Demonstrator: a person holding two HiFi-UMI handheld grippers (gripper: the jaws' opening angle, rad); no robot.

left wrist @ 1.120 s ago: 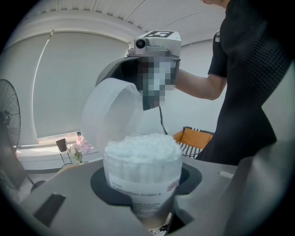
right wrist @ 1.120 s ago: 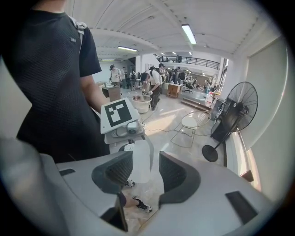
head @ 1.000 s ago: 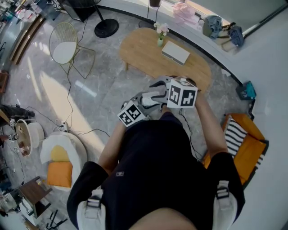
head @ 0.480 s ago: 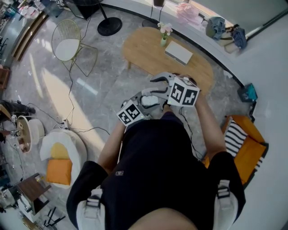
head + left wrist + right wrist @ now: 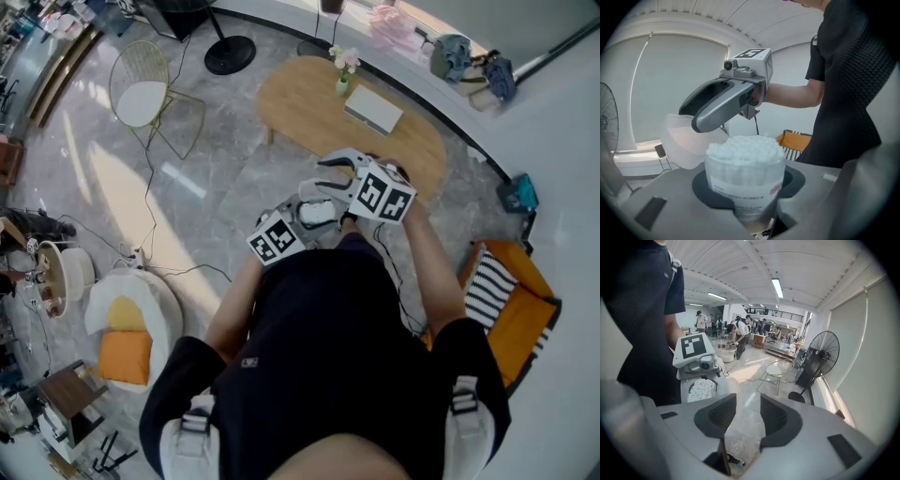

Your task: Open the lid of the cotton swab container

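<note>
My left gripper (image 5: 746, 208) is shut on the clear cotton swab container (image 5: 746, 180), which stands upright with its top open and the white swabs (image 5: 745, 147) showing. The translucent lid (image 5: 684, 143) hangs off the container, to its left. My right gripper (image 5: 701, 123) holds it at its tip. In the right gripper view the lid (image 5: 746, 439) sits between the two pads of that gripper (image 5: 747, 416), whose jaws have just been closing on it. From the head view both grippers (image 5: 314, 211) (image 5: 328, 171) meet in front of the person's chest.
Below and ahead stands an oval wooden table (image 5: 309, 112) with a flower vase (image 5: 341, 70) and a white box (image 5: 373, 110). A wire chair (image 5: 141, 94) is at left, orange cushions (image 5: 516, 314) at right. A standing fan (image 5: 819, 355) and several people (image 5: 740, 333) are farther off.
The right gripper has shifted and tipped a little with the lid. The left gripper and the container have stayed where they were.
</note>
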